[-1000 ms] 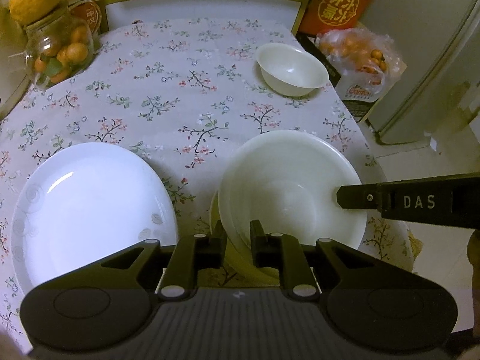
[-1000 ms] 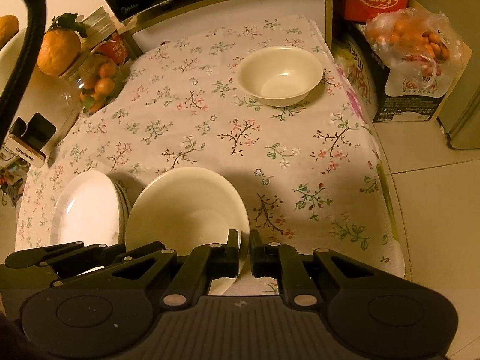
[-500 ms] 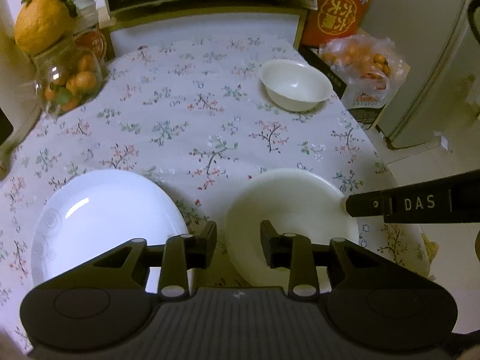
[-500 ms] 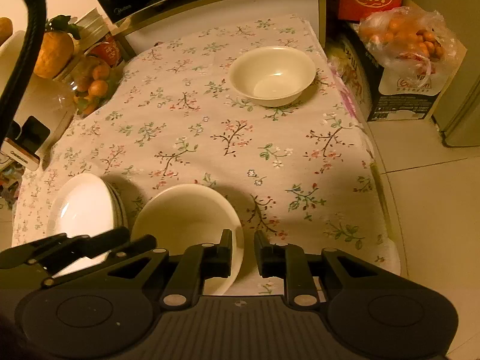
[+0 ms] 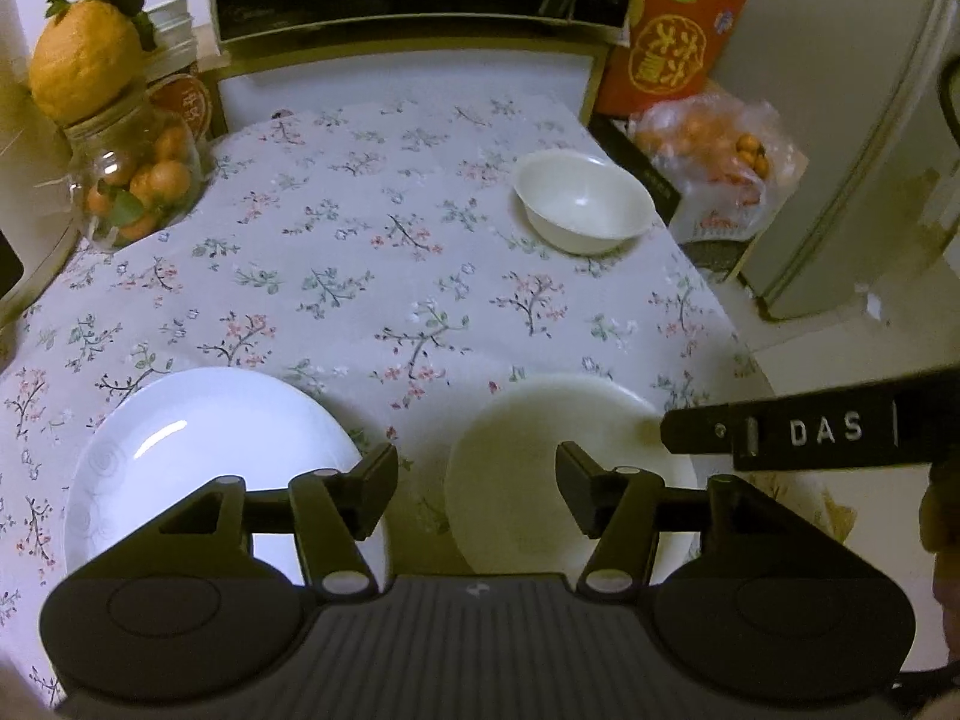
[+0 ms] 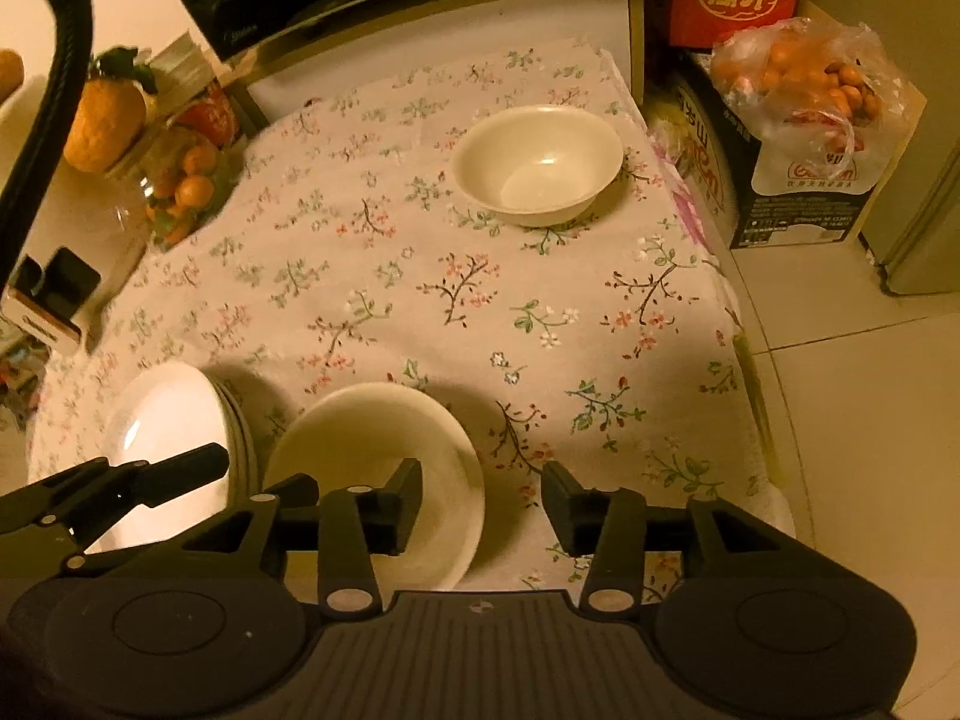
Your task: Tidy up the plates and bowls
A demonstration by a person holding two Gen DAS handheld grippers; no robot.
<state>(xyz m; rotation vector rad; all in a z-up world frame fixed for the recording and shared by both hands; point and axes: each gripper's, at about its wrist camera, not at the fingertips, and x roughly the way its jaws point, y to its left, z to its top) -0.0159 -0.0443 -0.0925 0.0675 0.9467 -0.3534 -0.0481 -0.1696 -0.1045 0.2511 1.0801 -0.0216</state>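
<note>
I read this as the release step: the large bowl [image 5: 570, 480] now sits on the bench [image 5: 372, 276] close to its near edge, and both tools are letting go of it. My left hand-held gripper [image 5: 477, 489] has just been opening and its jaws stand apart, straddling the bowl's near-left rim without pressing on it. My right hand-held gripper [image 6: 480, 507] has likewise just been opening; its left finger hangs over the bowl's inside and its right finger over the cloth, with the bowl's right rim in the gap and no pad touching it. To do this well I would lift both tools clear, straight away from the rim, before swinging sideways, so neither finger hooks the rim and drags the bowl toward the edge. The plates [image 6: 174, 426] are stacked just left of the large bowl. The small bowl [image 6: 537, 165] sits well apart at the far right of the bench and is probably next to collect.
</note>
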